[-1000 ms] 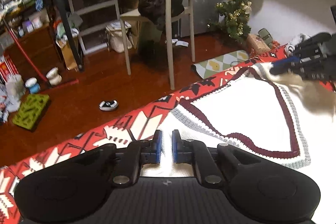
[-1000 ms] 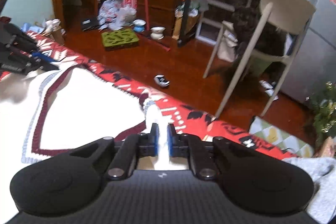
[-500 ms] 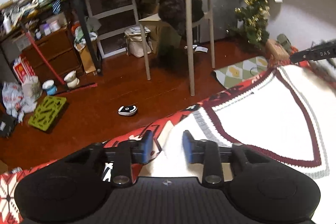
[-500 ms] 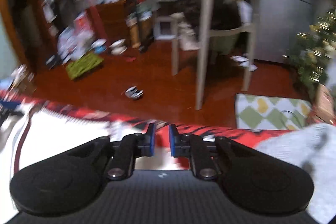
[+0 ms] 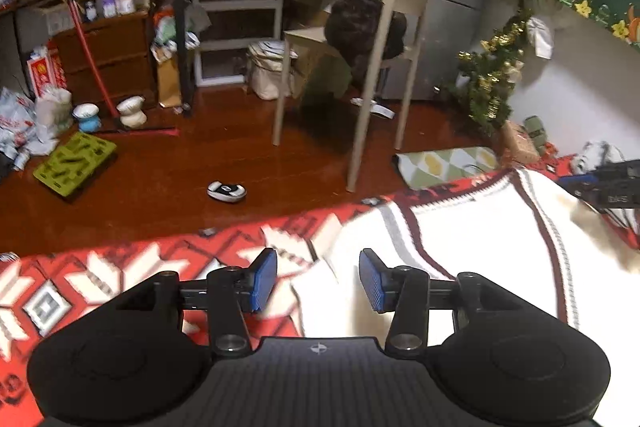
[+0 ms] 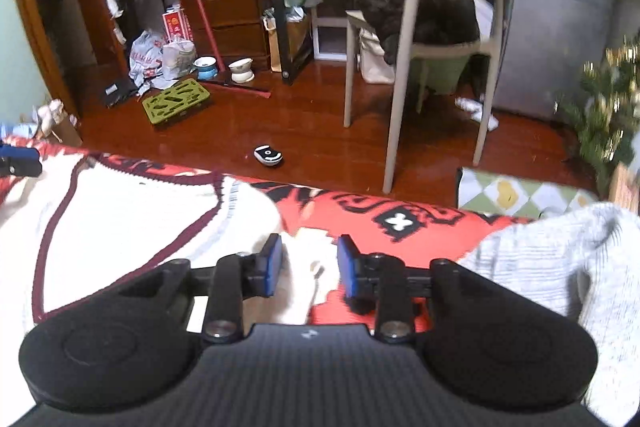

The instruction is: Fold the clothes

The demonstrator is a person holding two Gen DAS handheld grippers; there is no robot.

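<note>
A cream knitted sweater with maroon and grey trim (image 5: 472, 239) lies spread flat on a red blanket patterned in white and black (image 5: 132, 267), which serves as the landmark here. The left gripper (image 5: 318, 281) hangs over the sweater's edge where it meets the blanket; its jaws are opening, and a fold of cream knit lies between the blue pads (image 5: 264, 279) without being pressed. The right gripper (image 6: 308, 265) hovers over the sweater's opposite edge, jaws narrowly parted, cloth between them but loose. A pale grey knitted garment (image 6: 560, 267) lies on the blanket beside the right gripper.
</note>
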